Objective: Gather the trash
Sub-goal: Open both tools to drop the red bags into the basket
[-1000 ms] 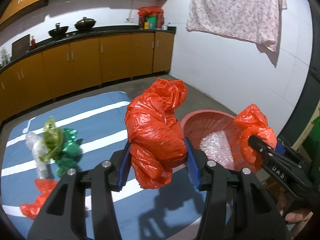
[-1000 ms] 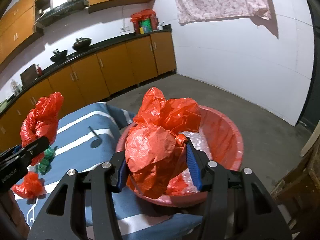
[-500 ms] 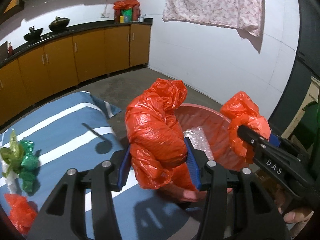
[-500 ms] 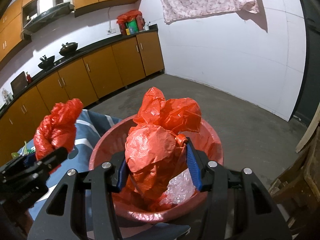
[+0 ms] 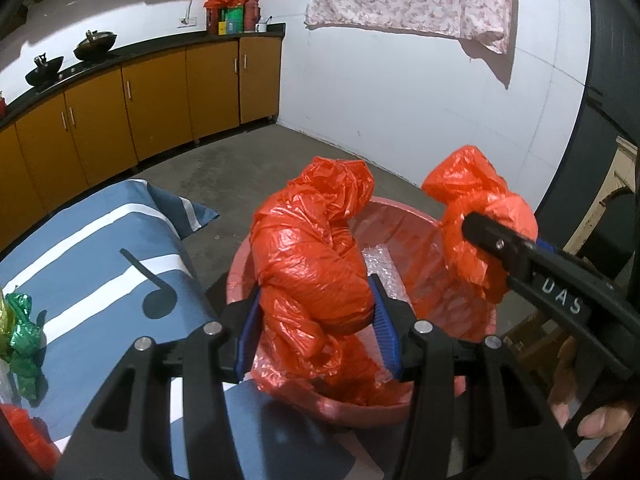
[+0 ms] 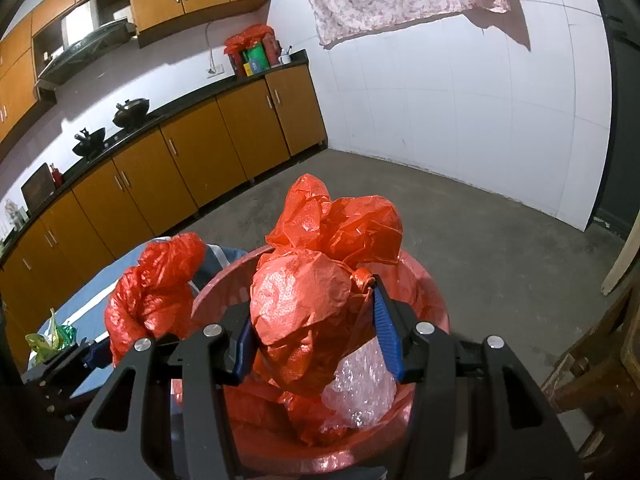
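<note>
The red basin [image 5: 400,216] sits on the floor beside the striped cloth [image 5: 80,248], bubble wrap [image 6: 360,384] already inside. Above it, the left gripper [image 5: 318,320] clamps a red bag [image 5: 312,248] in its fingers, and the right gripper [image 6: 312,336] clamps another bag [image 6: 320,280]. The drop-off seems at hand: next, open the fingers over the basin. Green wrappers [image 5: 20,332] remain on the cloth.

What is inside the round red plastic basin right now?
In the round red plastic basin lies a clear crumpled bubble wrap piece on loose red plastic. Two crumpled red plastic bags, each clamped in a tool, cover most of its floor, so anything beneath stays unseen.
</note>
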